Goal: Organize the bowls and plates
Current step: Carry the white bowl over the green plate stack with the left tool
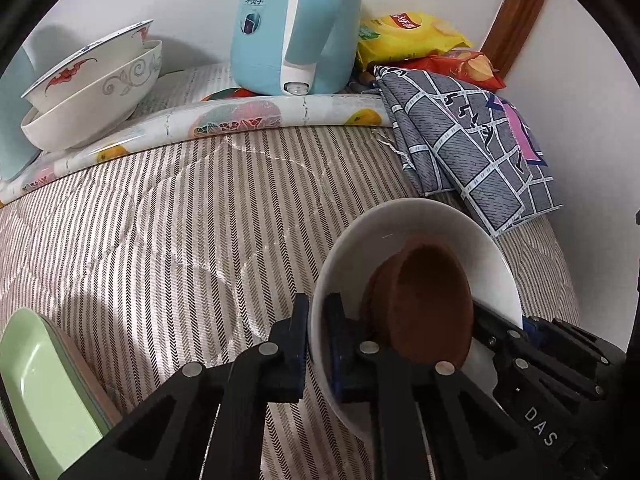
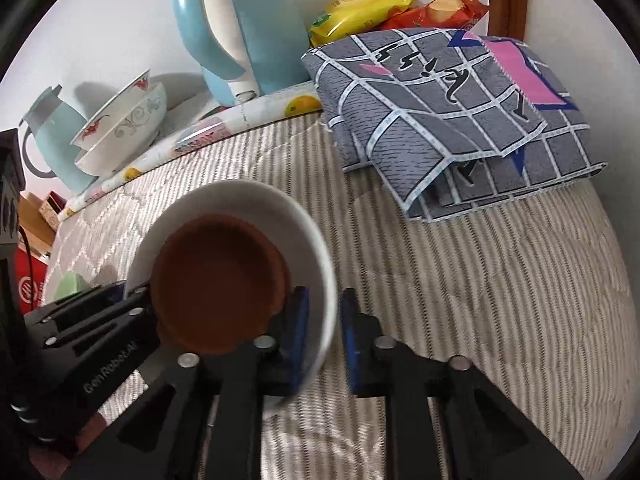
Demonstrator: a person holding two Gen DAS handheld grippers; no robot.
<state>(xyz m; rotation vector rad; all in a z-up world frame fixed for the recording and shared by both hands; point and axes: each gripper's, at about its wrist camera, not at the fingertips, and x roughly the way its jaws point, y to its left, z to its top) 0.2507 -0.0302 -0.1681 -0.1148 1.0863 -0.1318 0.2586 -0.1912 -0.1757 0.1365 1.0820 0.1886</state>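
A white bowl [image 1: 400, 220] [image 2: 240, 196] sits tilted over the striped cover with a brown dish [image 1: 424, 304] [image 2: 220, 280] nested inside it, and a second brown rim shows beneath that dish. My left gripper [image 1: 318, 344] is shut on the bowl's near rim, one finger inside and one outside. My right gripper [image 2: 326, 332] pinches the opposite rim the same way, though that edge is blurred. Each gripper also shows in the other's view: the right gripper [image 1: 520, 322] at the bowl's right edge, the left gripper [image 2: 128, 292] at its left edge. Two patterned bowls [image 1: 92, 84] [image 2: 124, 128] stand stacked at the back left.
A green plate [image 1: 40, 392] [image 2: 70, 294] lies at the near left. A blue kettle [image 1: 296, 28] [image 2: 240, 32] stands at the back on a rolled fruit-print mat [image 1: 240, 116]. A folded grey cloth [image 1: 472, 148] [image 2: 452, 120] and snack bags [image 1: 408, 36] [image 2: 368, 4] lie to the right.
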